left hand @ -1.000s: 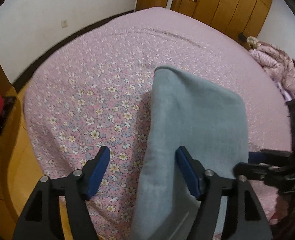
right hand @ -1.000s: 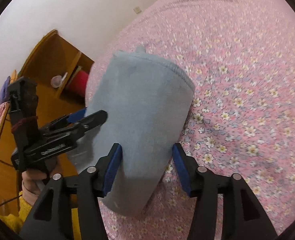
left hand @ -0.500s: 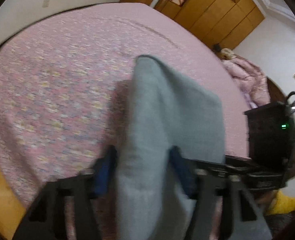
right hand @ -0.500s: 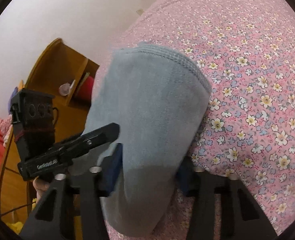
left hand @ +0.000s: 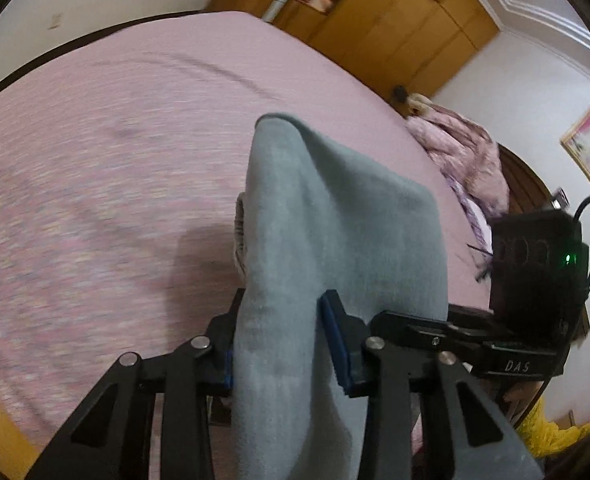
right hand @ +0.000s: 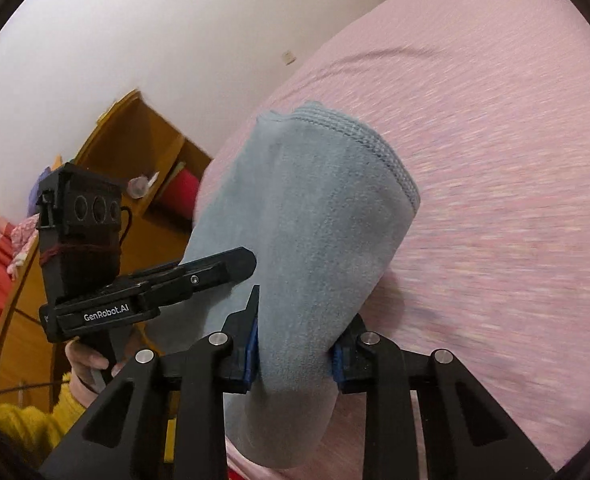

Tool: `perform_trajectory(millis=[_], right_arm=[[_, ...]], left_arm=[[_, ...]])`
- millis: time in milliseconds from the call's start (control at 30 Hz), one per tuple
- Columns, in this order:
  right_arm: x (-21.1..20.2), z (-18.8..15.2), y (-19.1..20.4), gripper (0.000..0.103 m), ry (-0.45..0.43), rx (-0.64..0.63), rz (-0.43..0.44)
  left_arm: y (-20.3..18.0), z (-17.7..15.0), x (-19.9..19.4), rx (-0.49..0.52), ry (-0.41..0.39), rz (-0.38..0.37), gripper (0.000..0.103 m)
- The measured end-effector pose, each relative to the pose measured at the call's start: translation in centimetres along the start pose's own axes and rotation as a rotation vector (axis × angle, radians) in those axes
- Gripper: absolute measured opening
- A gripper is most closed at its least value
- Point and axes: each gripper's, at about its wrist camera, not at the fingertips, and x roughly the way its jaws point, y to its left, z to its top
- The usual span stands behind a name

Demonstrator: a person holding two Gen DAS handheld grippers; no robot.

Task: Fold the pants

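Both grippers — left [left hand: 279, 344], right [right hand: 295, 350] — are clamped on the pants [left hand: 335, 216], mid-fold; next, carry the 2 held corners forward over the bed [left hand: 95, 140].

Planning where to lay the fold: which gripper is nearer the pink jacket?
Right. The right gripper sits between the left gripper and the pink jacket; both clamp the pants.

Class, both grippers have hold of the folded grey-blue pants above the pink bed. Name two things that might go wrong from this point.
1. The left gripper pinches only one bunched side edge of the grey-blue pants, so layers may slip out and the fold open.
2. The right gripper and the left one sit very close on the cloth; they might collide, and the unsupported far hem may land crooked on the pink bed.
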Motion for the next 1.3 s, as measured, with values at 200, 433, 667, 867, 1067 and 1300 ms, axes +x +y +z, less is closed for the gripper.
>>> perform_trajectory(millis=[200,433,667,867,1067,1300], right_arm=[[-6.8,-0.1,-4.3,0.03,-0.009,0.038,-0.142],[-11.9,1.2,-9.4,0.031,-0.038,0.071,-0.268],[-11.2,2.2,-14.4,0.032,-0.037,0.132,-0.328],[-7.2,1.3,-19.0,0.048,0.01,0.216,-0.388],[-9.2,-0.6,-19.0,0.05,-0.114,0.298,-0.365],[-13.2,-1.7,-16.3,0.032,-0.305,0.211,-0.579]], left_arm=[[-8.8,0.8,5.6,0.142,0.093,-0.069,0.038],[-16.7,3.0,11.2,0.29,0.178,-0.096,0.037],[-18.3,5.9,17.6,0.333,0.242,-0.059,0.037],[-16.6,5.5,22.4,0.405,0.267,0.031,0.055],[-16.7,5.6,20.0,0.401,0.229,0.067,0.052],[-20.5,4.5,16.2,0.497,0.097,0.027,0.027]])
